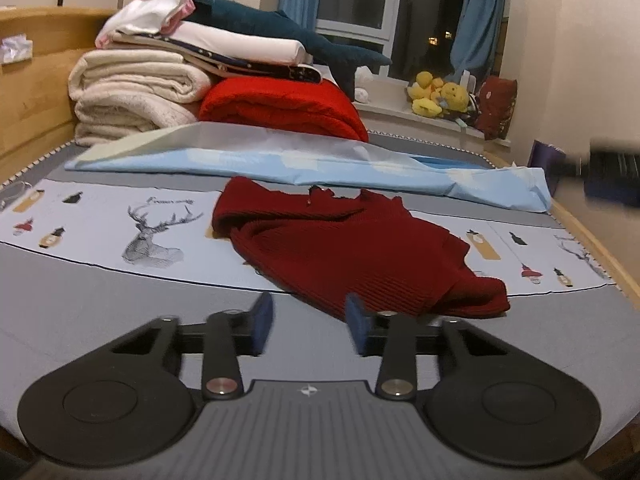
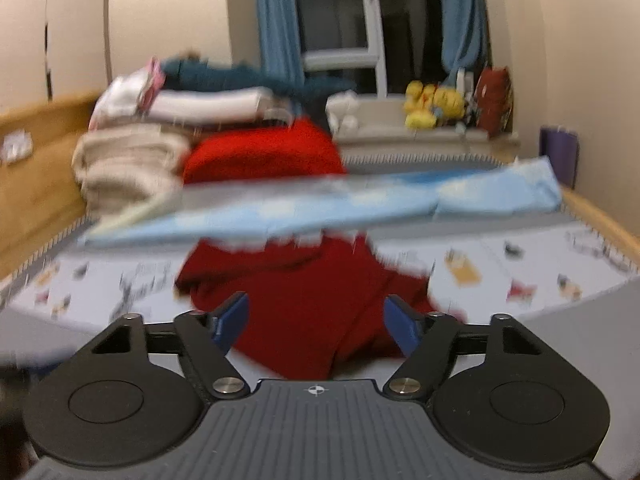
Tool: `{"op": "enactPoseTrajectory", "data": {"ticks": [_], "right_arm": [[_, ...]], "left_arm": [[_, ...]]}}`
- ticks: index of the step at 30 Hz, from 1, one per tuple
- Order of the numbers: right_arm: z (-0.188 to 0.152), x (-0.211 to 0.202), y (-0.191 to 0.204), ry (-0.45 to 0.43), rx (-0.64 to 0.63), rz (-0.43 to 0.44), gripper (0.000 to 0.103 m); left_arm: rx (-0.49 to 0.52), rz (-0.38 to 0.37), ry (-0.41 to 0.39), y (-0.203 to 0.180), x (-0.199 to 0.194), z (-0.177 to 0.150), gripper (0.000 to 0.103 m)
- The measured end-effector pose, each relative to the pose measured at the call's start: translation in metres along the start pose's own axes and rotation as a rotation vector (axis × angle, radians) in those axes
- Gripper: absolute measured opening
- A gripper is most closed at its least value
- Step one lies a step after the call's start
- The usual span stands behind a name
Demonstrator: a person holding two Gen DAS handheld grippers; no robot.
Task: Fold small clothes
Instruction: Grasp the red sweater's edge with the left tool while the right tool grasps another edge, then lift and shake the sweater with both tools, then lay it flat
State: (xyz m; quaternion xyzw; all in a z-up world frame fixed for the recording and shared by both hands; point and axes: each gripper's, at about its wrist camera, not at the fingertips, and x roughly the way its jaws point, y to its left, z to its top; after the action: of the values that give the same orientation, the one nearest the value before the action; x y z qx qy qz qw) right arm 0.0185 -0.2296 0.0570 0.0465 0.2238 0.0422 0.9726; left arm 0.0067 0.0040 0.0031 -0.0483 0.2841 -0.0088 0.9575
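Note:
A dark red ribbed knit garment (image 1: 344, 248) lies crumpled on the bed's printed grey sheet (image 1: 100, 280). My left gripper (image 1: 310, 326) is open and empty, just short of the garment's near hem, with its right blue fingertip (image 1: 358, 326) at the cloth's edge. In the blurred right wrist view the same garment (image 2: 304, 300) lies straight ahead. My right gripper (image 2: 316, 324) is open and empty, hovering over the garment's near edge. A dark blurred shape at the far right of the left wrist view (image 1: 612, 176) may be the right gripper.
A folded light blue sheet (image 1: 320, 168) lies across the bed behind the garment. A stack of folded blankets (image 1: 136, 96), a red blanket (image 1: 280, 108) and a plush shark (image 1: 288, 36) stand at the back left. Wooden bed rails (image 1: 28, 92) run along both sides. Yellow plush toys (image 1: 438, 96) sit on the windowsill.

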Motion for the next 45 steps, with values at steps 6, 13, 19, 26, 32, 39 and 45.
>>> {"op": "enactPoseTrajectory", "data": {"ticks": [6,13,19,26,32,39,45], "right_arm": [[0.040,0.035,-0.042,-0.153,-0.040,-0.037,0.049],[0.023,0.080,-0.084,-0.032,0.031,-0.049,0.040],[0.026,0.088,-0.100,-0.026,0.043,-0.041,0.041],[0.028,0.085,-0.123,-0.022,0.078,-0.068,0.042],[0.026,0.090,-0.133,-0.005,0.126,-0.109,0.044],[0.023,0.093,-0.139,0.000,0.172,-0.163,0.044],[0.014,0.098,-0.147,0.030,0.236,-0.202,0.044]], "left_arm": [[0.015,-0.047,0.128,-0.005,0.040,0.000,0.016],[-0.112,-0.067,0.258,0.002,0.152,0.016,0.016],[-0.441,-0.048,0.409,0.023,0.268,-0.001,0.035],[-0.672,-0.107,0.415,0.033,0.320,-0.018,0.042],[-0.534,-0.158,0.404,0.042,0.297,0.009,0.005],[-0.304,-0.231,0.360,0.107,0.195,0.084,0.004],[-0.190,-0.043,0.400,0.194,0.156,0.075,0.004]]}}
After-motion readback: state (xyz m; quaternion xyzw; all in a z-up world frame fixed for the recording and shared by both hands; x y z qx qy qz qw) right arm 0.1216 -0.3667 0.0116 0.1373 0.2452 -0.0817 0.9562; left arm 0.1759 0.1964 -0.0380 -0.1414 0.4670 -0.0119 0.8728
